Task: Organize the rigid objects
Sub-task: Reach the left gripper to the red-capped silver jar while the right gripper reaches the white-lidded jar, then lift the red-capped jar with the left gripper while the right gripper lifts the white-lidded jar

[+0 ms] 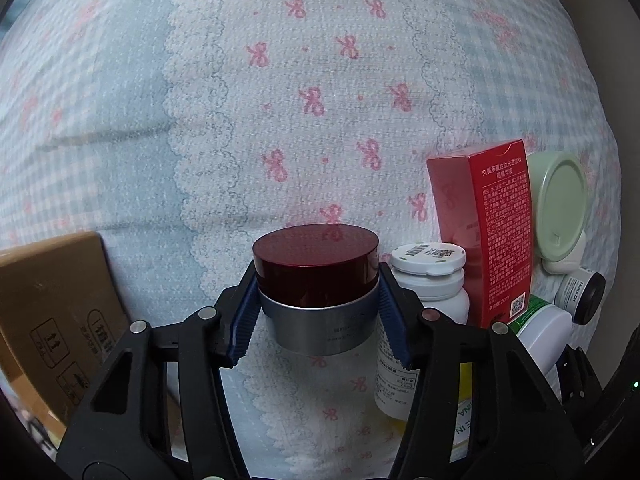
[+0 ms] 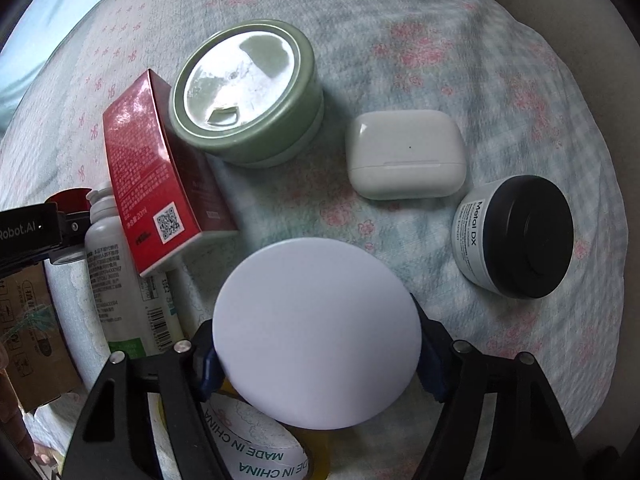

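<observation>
My left gripper [image 1: 318, 300] is shut on a jar with a dark red lid [image 1: 316, 264] and silver body, held over the bedsheet. My right gripper [image 2: 316, 344] is shut on a white round-lidded container [image 2: 316, 332]. Beside the left gripper stand a white pill bottle [image 1: 428, 280] and a red box [image 1: 492, 232]. In the right wrist view the red box [image 2: 148, 176] leans on the white bottle [image 2: 116, 280], next to a green round tin [image 2: 248, 92], a white earbud case [image 2: 404, 156] and a black-lidded Metal DX jar [image 2: 516, 236].
A cardboard box [image 1: 52, 312] stands at the left, also in the right wrist view [image 2: 28, 332]. A tape roll printed MADE IN CHINA [image 2: 260, 456] lies under the right gripper. The bow-patterned bedsheet [image 1: 280, 100] spreads ahead of the left gripper.
</observation>
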Action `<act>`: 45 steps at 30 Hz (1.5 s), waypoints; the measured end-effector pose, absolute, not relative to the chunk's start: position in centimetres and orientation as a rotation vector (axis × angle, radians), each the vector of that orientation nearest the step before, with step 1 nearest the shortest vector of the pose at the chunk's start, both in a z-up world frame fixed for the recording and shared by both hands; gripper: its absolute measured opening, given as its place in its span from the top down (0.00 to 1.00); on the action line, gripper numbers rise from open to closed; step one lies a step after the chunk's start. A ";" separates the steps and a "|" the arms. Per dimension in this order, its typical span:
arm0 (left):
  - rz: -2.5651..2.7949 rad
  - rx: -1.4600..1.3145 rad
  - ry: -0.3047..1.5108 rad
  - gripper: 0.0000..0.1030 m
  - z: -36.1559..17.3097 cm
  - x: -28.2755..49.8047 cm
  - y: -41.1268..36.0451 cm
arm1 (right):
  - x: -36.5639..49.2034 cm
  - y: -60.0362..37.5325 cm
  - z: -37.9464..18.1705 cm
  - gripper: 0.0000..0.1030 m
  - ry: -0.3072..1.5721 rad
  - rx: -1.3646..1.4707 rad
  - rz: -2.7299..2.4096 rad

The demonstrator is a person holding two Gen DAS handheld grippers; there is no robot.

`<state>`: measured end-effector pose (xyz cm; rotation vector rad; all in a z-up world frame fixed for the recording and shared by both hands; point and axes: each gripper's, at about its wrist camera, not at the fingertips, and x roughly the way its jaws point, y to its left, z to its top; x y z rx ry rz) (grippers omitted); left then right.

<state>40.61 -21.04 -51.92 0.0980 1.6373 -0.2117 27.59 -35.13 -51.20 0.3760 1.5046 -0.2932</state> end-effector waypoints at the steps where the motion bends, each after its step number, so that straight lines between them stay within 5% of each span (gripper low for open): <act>1: -0.211 0.100 1.635 0.51 -51.3 40.6 -20.9 | 27.5 -34.8 -50.8 0.31 1.504 0.376 -0.293; 14: -0.201 0.067 1.577 0.51 -46.5 38.9 -18.9 | 27.2 -36.8 -47.3 0.33 1.446 0.419 -0.294; 28: -0.261 -0.009 1.393 0.51 -29.9 35.9 -14.5 | 26.1 -36.3 -32.6 0.33 1.316 0.355 -0.294; 38: -0.317 -0.020 1.270 0.51 -19.0 32.3 -2.3 | 24.9 -26.1 -21.2 0.33 1.191 0.330 -0.218; 45: -0.295 -0.039 1.243 0.51 -17.3 31.4 8.5 | 26.5 -15.8 -17.9 0.33 1.164 0.308 -0.131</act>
